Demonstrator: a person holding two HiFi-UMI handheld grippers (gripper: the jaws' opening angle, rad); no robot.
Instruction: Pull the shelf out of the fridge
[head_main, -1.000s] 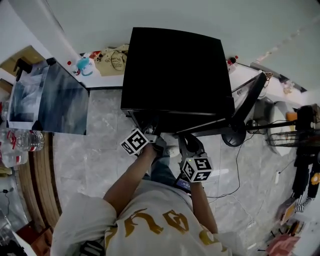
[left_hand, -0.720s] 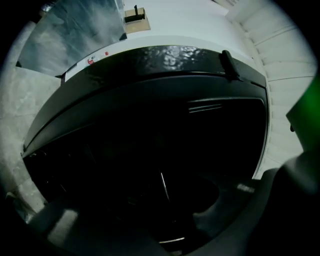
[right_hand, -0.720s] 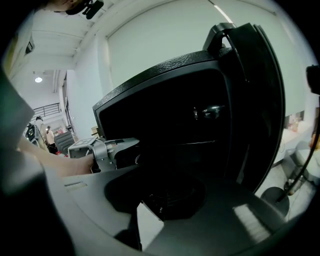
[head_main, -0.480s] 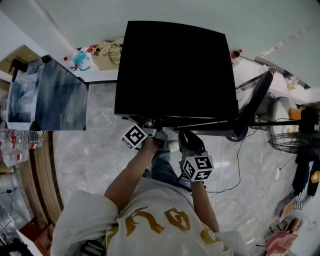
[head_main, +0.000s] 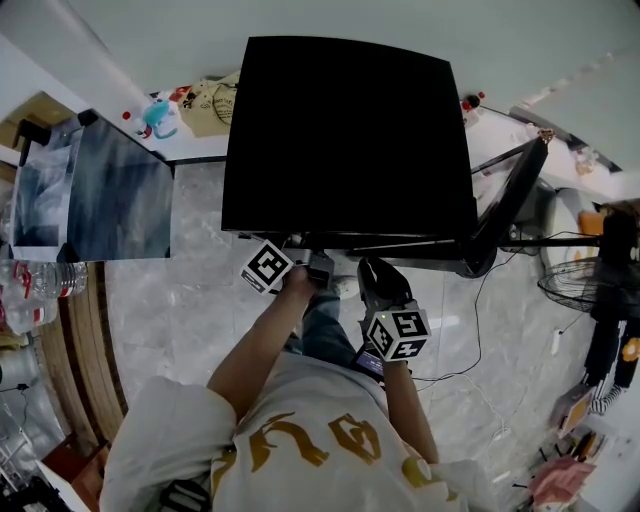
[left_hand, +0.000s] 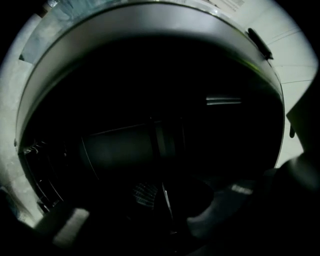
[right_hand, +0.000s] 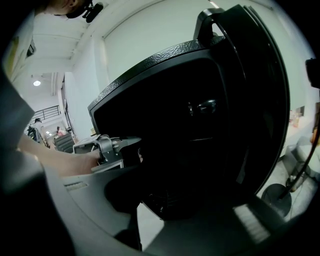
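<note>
Both at fridge; L gripper unclear, R apart.

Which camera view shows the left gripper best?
The right gripper view: it shows the left gripper side-on at the fridge. The head view shows mainly its marker cube; its own view shows only dim jaws.

Dark fridge interior unreadable, left gripper jaws barely discernible

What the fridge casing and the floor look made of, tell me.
Fridge: black, matte, probably painted metal; its top edge looks pebbled in the right gripper view. Floor: pale veined tiles, marble or marble-look, with grout lines.
</note>
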